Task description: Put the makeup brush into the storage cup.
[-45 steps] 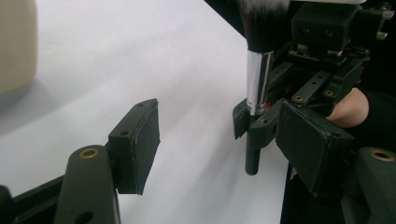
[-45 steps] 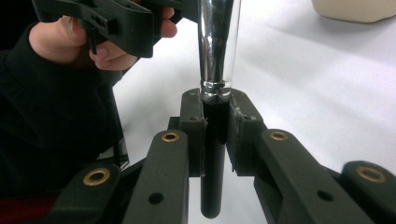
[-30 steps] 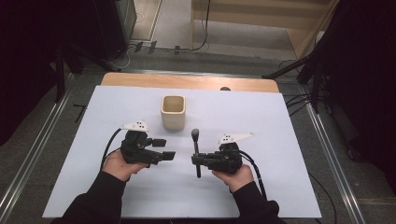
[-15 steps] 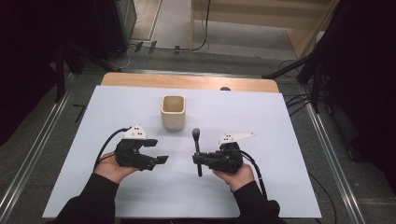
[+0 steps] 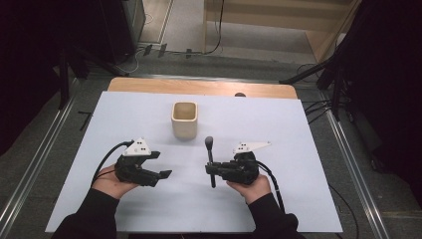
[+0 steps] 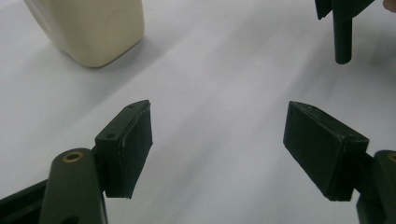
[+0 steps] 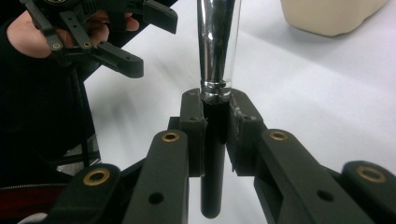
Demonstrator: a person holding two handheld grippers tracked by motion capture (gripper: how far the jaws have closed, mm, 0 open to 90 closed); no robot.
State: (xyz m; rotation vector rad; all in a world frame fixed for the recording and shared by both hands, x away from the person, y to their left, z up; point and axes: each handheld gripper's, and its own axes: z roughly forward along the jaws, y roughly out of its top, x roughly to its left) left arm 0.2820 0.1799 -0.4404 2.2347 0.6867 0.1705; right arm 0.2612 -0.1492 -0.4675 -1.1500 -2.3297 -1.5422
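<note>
My right gripper point(image 5: 211, 169) is clamped on a black-handled tool point(image 5: 210, 160), pads squeezing the dark handle just below where the shiny metal shaft begins; in the right gripper view that shaft point(image 7: 218, 42) runs straight up out of the jaws. From the high view the tool lies roughly along the worktop's depth, its rounded tip pointing toward the far edge, held above the white sheet point(image 5: 298, 149). My left gripper point(image 5: 161, 165) is released, its jaws have just been opening and there's nothing between them, just bare sheet in the left gripper view. It sits well apart from the right one, both on the near half of the worktop. The cream cup point(image 5: 184, 119) stands upright farther back, roughly between the two grippers, untouched.
</note>
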